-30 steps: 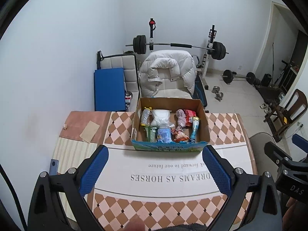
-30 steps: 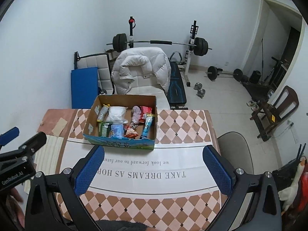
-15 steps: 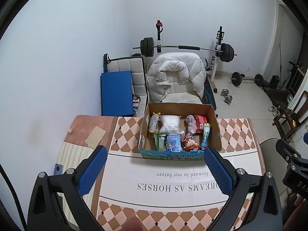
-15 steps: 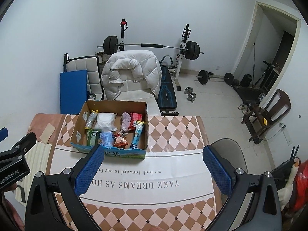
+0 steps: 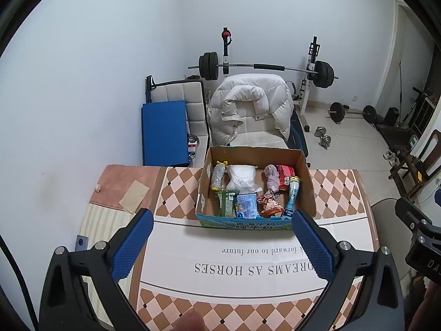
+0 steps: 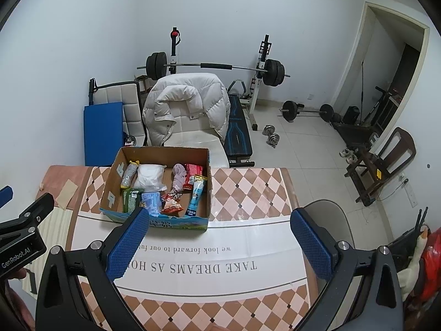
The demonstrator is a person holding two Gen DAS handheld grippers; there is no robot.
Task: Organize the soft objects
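Hovering the left gripper (image 5: 222, 241) wide open and empty, cardboard box (image 5: 256, 222) of soft stuff just ahead between the fingers, then hanging the right gripper (image 6: 219, 237) open too, box (image 6: 115, 184) ahead-left past its left finger.

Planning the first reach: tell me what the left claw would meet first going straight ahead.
Probably the box, near wall first; the open left claw frames it, though depth is unclear.

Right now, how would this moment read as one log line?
left claw: open, empty | right claw: open, empty | cardboard box: on table, full | phase: approach
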